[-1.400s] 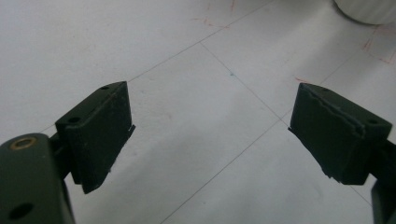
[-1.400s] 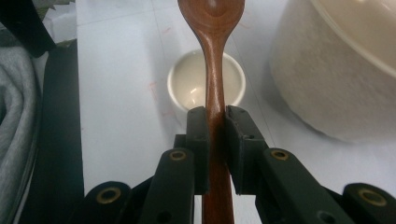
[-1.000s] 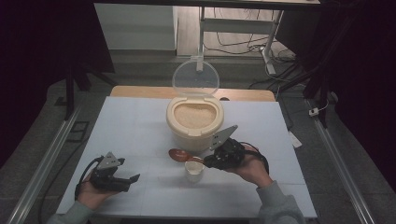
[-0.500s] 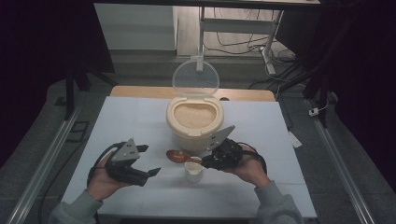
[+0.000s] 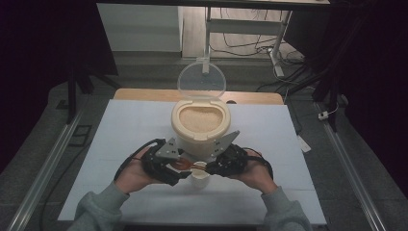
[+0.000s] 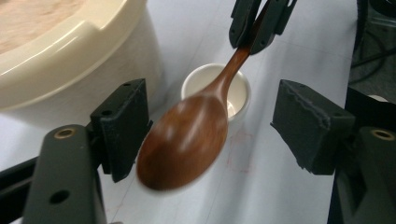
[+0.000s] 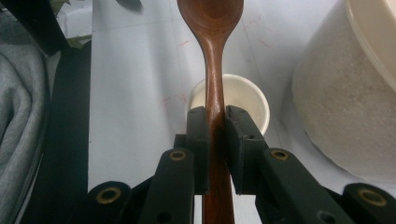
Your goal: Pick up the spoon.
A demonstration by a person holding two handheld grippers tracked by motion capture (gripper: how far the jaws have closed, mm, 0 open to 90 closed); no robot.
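Jaws of your right gripper (image 7: pixel 215 123) clamp the wooden spoon (image 7: pixel 214 56) handle above the small white cup (image 7: pixel 236 105); your left gripper (image 6: pixel 210 135), jaws apart and just been closing, brackets its bowl, likely for handover, beside the rice container (image 5: pixel 199 120).

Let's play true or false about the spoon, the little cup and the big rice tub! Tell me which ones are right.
1. The right gripper is clamped on the wooden spoon by its handle. True.
2. The left gripper is squeezing the spoon's bowl. False: its jaws have just been closing, but the pads stand apart on either side of the bowl and do not press on it.
3. The tub of rice has its lid shut. False: the clear lid stands open behind it.
4. The small white cup sits on the table under the spoon's handle. True.
5. The spoon is heaped with rice. False: its bowl looks empty.
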